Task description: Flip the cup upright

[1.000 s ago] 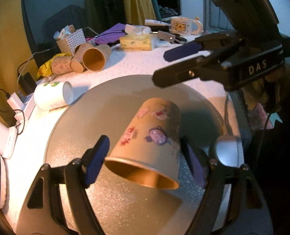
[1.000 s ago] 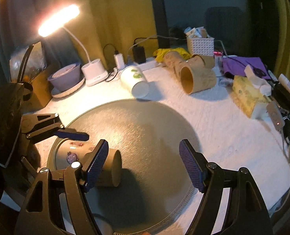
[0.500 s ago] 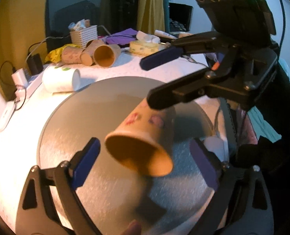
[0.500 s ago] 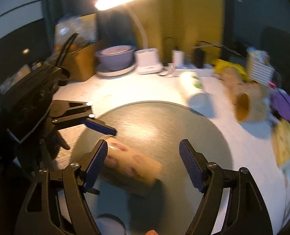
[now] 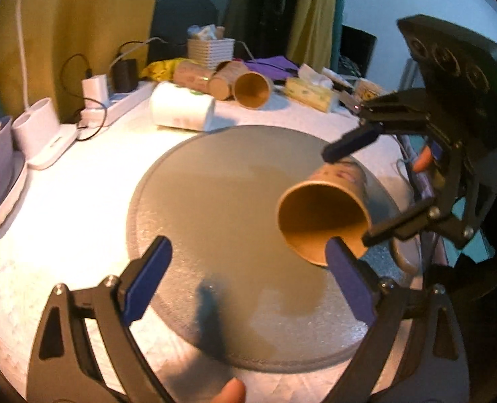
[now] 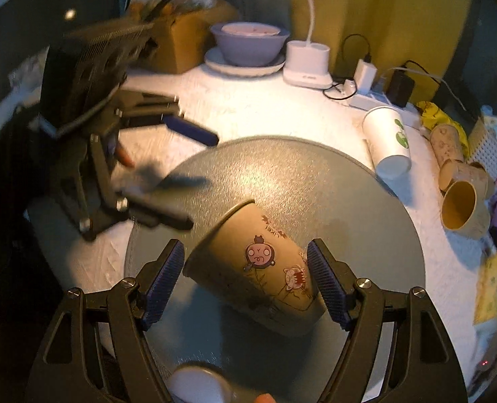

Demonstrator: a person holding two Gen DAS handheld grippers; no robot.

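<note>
A tan paper cup (image 6: 258, 265) with cartoon stickers is held tilted above the round grey mat (image 6: 365, 201), its open mouth toward the upper left. My right gripper (image 6: 245, 283) is shut on it, pads on either side of its body. In the left wrist view the cup (image 5: 325, 215) shows its open mouth, with the right gripper (image 5: 359, 184) around it. My left gripper (image 5: 248, 278) is open and empty, just left of the cup over the mat (image 5: 214, 201). It also shows in the right wrist view (image 6: 198, 174), apart from the cup.
A white cup (image 6: 387, 144) lies on its side beyond the mat. Several tan cups (image 6: 459, 201) lie at the right by a white basket (image 6: 490, 147). A purple bowl (image 6: 248, 42), lamp base (image 6: 307, 63), chargers and tissue pack (image 5: 310, 92) crowd the table's back.
The right gripper has closed on the cup and lifted and turned it. The left gripper has let go and drawn back to the left, open.
</note>
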